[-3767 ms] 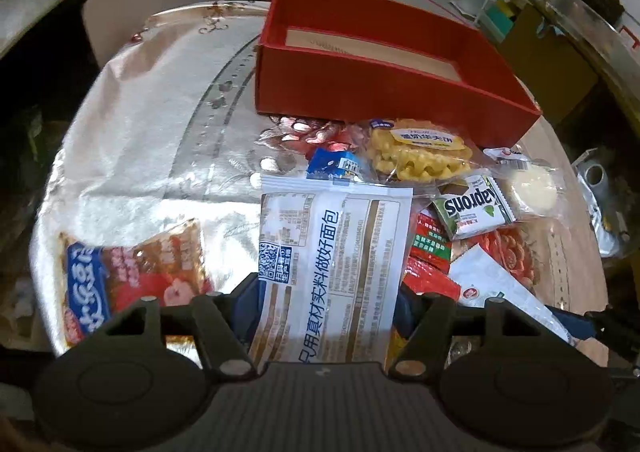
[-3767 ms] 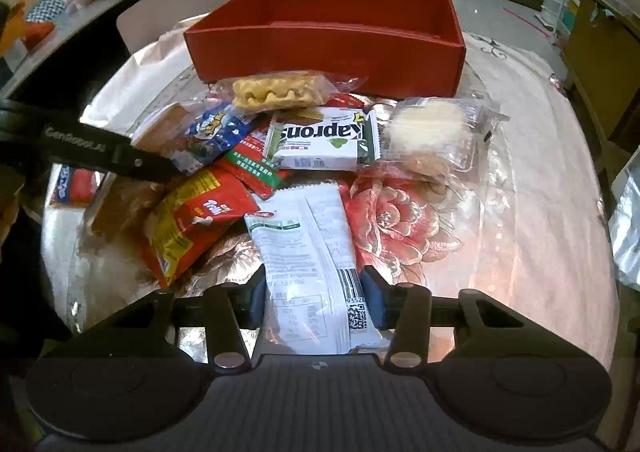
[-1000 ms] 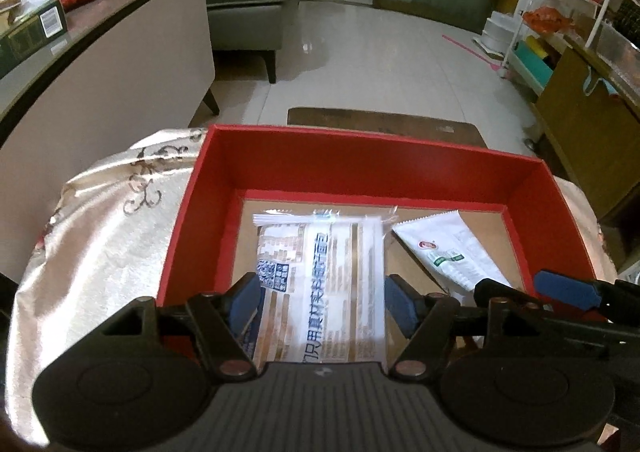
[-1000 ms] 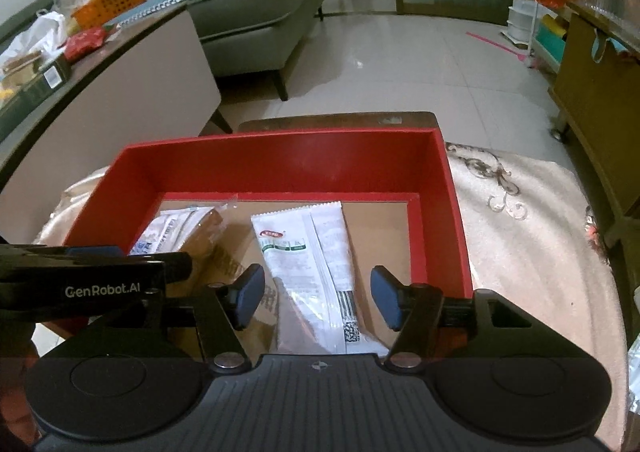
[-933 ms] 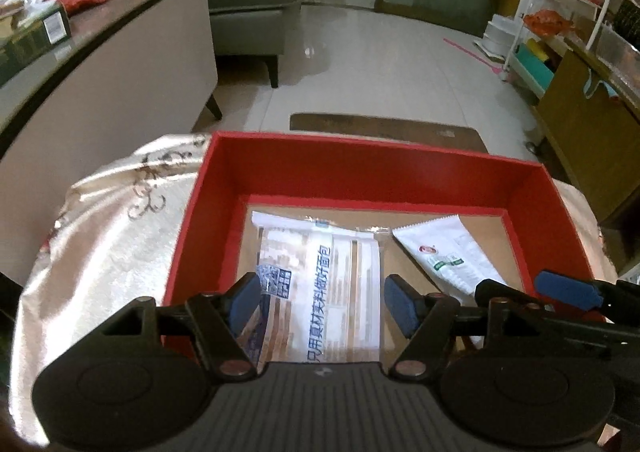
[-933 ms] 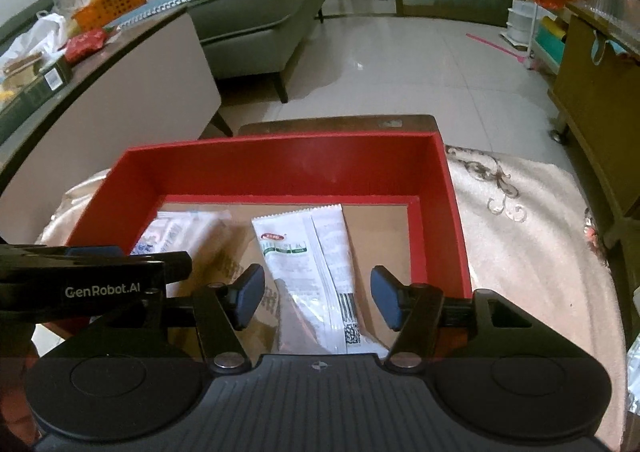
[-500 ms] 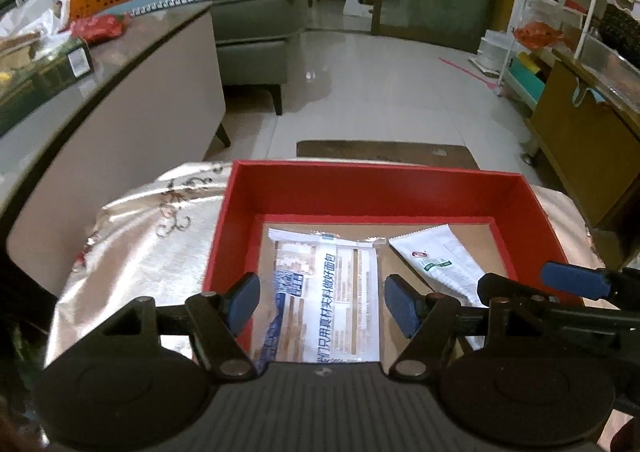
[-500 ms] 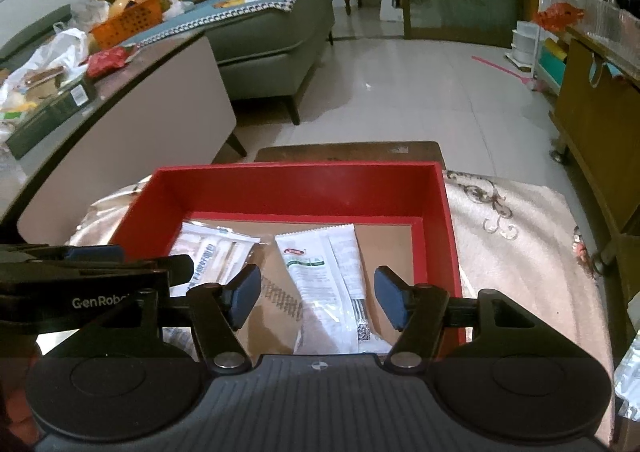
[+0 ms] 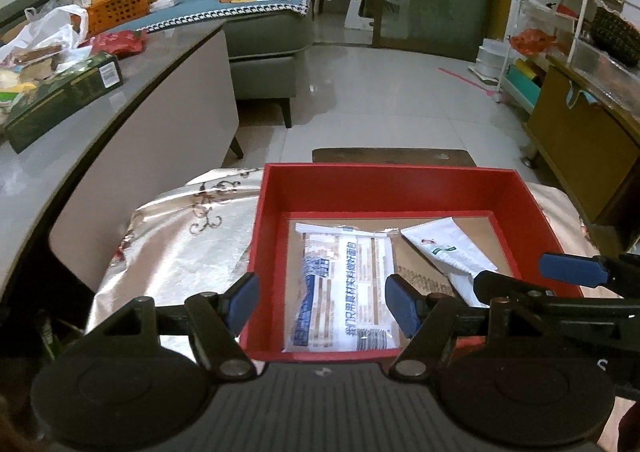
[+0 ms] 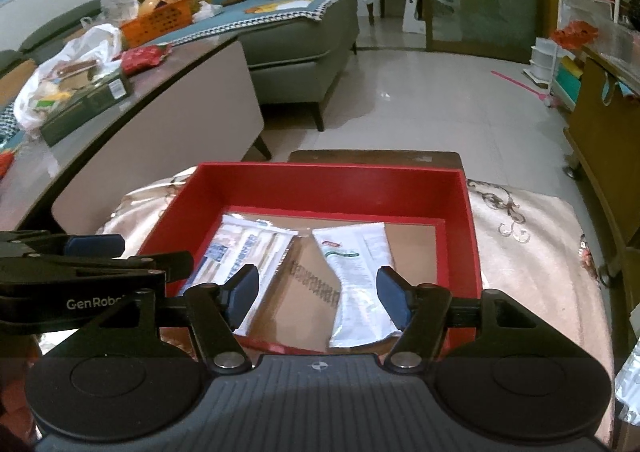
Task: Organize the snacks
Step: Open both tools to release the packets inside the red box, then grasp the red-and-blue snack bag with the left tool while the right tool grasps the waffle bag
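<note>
The left gripper (image 9: 322, 302) hovers over the near edge of the open red cardboard box (image 9: 394, 184), its blue-padded fingers spread wide with nothing between them; the right gripper (image 10: 318, 294) hangs beside it over the same near edge, equally wide apart and empty. The box sits at the far edge of a table draped in a shiny cream cloth with scroll embroidery (image 10: 528, 252). Inside, on the brown cardboard floor, lie two snacks: a wide clear-and-white printed bread packet with blue and brown text (image 9: 346, 288) along the box's left side, reaching from the near wall most of the way to the far wall, and a narrower white sachet with a green band and small red mark (image 10: 358, 272) to its right, angled slightly, a strip of bare floor between them. Beyond the table's far edge stands a curved grey-topped counter carrying a dark green carton (image 9: 64, 96) and plastic bags, and farther still a grey sofa (image 10: 304, 40) on pale glossy tiles.
</note>
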Demonstrator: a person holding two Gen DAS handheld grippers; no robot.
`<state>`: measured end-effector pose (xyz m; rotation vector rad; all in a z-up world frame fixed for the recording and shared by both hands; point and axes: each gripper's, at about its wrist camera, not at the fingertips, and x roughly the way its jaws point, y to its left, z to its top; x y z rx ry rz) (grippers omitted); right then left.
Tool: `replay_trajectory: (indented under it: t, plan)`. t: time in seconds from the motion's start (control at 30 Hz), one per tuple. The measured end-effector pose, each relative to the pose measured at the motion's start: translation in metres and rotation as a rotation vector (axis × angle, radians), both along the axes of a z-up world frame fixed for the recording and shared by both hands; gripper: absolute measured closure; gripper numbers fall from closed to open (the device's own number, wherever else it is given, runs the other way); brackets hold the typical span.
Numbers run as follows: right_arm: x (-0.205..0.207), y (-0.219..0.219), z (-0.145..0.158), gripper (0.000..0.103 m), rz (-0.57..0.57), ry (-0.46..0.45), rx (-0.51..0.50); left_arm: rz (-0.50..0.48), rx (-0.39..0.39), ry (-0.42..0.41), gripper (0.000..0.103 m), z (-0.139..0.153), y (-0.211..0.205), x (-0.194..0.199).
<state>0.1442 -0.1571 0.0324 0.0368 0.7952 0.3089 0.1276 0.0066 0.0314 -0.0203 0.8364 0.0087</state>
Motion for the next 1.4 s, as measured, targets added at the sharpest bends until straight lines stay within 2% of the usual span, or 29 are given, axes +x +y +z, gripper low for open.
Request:
replay_trajectory:
  t: [0.27, 0.4, 0.53, 0.67, 0.93, 1.0, 1.13, 1.17, 1.23, 1.3, 1.4]
  plan:
    - [-0.017, 0.009, 0.004, 0.029, 0.044, 0.002, 0.019, 0.004, -0.01, -0.001, 0.04, 0.005, 0.014, -0.023]
    - [-0.03, 0.017, 0.005, 0.024, 0.082, 0.004, 0.013, 0.015, -0.026, 0.011, 0.035, 0.005, 0.028, -0.044]
    - [-0.04, 0.028, 0.004, 0.024, 0.131, 0.022, 0.014, 0.042, -0.026, 0.036, 0.034, 0.001, 0.046, -0.068]
    - [-0.049, 0.039, 0.001, 0.024, 0.175, 0.041, 0.007, 0.096, -0.031, 0.087, 0.033, -0.01, 0.065, -0.096]
    - [-0.069, 0.062, -0.009, 0.024, 0.256, 0.099, -0.021, 0.236, -0.066, 0.262, 0.033, -0.048, 0.1, -0.137]
    - [-0.072, 0.063, -0.009, 0.023, 0.267, 0.103, -0.022, 0.243, -0.063, 0.266, 0.033, -0.048, 0.103, -0.142]
    - [-0.074, 0.06, -0.006, 0.019, 0.275, 0.107, -0.01, 0.165, -0.062, 0.322, 0.033, -0.043, 0.1, -0.139]
    - [-0.075, 0.059, -0.007, 0.019, 0.277, 0.109, -0.009, 0.131, -0.04, 0.337, 0.033, -0.043, 0.098, -0.137]
    - [-0.075, 0.057, -0.006, 0.019, 0.277, 0.11, -0.005, 0.067, 0.009, 0.354, 0.033, -0.042, 0.097, -0.135]
    - [-0.075, 0.055, -0.006, 0.019, 0.273, 0.112, 0.0, -0.051, 0.069, 0.38, 0.033, -0.038, 0.093, -0.131]
    - [-0.073, 0.052, -0.007, 0.018, 0.263, 0.124, 0.005, -0.214, 0.225, 0.398, 0.033, -0.037, 0.084, -0.13]
